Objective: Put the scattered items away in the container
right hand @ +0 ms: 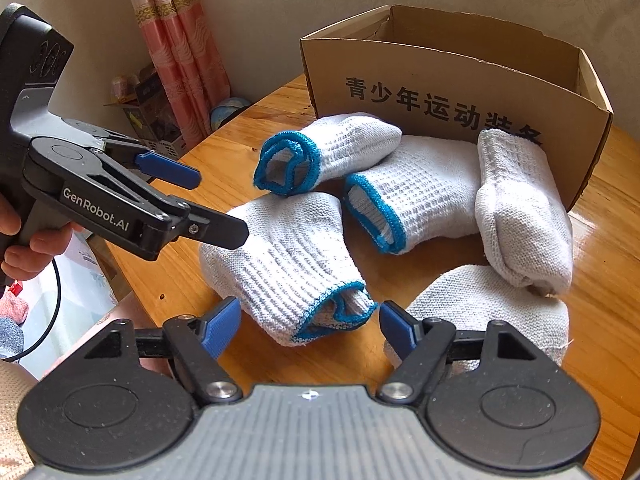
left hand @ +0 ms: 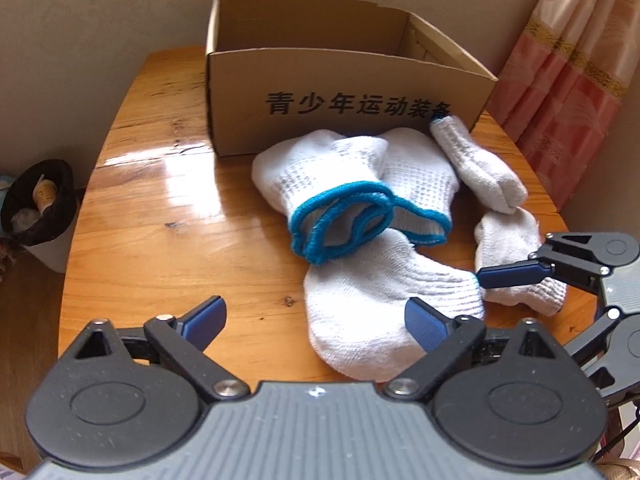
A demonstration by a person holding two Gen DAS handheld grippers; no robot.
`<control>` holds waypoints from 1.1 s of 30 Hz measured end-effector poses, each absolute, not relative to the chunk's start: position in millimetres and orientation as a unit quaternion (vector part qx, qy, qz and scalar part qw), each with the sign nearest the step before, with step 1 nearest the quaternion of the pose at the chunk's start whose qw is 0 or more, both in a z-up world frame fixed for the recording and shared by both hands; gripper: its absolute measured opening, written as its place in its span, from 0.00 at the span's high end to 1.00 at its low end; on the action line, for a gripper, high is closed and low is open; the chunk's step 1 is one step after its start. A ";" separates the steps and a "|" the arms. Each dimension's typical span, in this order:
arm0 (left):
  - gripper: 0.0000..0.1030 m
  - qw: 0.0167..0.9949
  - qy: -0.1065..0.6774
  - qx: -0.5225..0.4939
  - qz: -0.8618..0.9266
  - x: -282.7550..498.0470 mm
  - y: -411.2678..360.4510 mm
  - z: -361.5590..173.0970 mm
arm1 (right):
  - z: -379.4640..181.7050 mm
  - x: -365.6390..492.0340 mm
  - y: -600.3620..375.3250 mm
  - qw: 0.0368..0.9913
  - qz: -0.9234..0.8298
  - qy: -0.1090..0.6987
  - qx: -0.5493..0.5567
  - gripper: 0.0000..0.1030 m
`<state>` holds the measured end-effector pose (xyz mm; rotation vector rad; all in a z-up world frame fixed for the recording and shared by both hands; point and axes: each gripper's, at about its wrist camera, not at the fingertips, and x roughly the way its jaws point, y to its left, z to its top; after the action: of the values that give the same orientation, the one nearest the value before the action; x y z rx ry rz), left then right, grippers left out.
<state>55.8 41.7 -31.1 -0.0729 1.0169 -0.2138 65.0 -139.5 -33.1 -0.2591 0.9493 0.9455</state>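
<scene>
Your left claw (left hand: 316,320) stood spread wide and pinched nothing; one blue pad (left hand: 424,324) sat at the foot end of the near sock (left hand: 380,300), while the other pad was well clear of it over bare table (left hand: 160,200). From the right wrist view, that left claw (right hand: 208,204) came in from the left, tilted down, with its lower finger (right hand: 224,234) at the sock's closed end; I could not tell whether it touched.

Your right claw (right hand: 312,324) was also spread; the blue cuff of the near sock (right hand: 280,272) lay between its pads, close to the right one, but neither pad pressed on it.

That sock lay flat on the table (right hand: 600,320), in front of the cardboard box (right hand: 440,92) and apart from it; in the right wrist view its long axis ran from upper left to lower right, cuff opening towards your right claw.

The other four socks also lay outside the box:
- the rolled sock (right hand: 320,152) lay with its cuff facing left;
- the ribbed sock (right hand: 408,196) beside it pointed its cuff down and left;
- the tall sock (right hand: 520,208) had its cuff end against the printed wall of the box and its toe towards you;
- the plain sock (right hand: 500,308) lay partly under your right claw's right finger.

No sock showed inside the cardboard box (left hand: 340,92), open side up at the far side of the table.
</scene>
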 end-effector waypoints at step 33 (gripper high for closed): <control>0.42 0.838 0.512 -0.099 -0.161 77.0 44.4 -52.5 | -39.1 64.0 -128.0 0.759 0.485 0.394 -0.182 0.34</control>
<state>77.0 44.4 -52.5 -0.2102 1.0843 -0.3415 64.0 -128.0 -39.1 -0.3958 0.8589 1.0565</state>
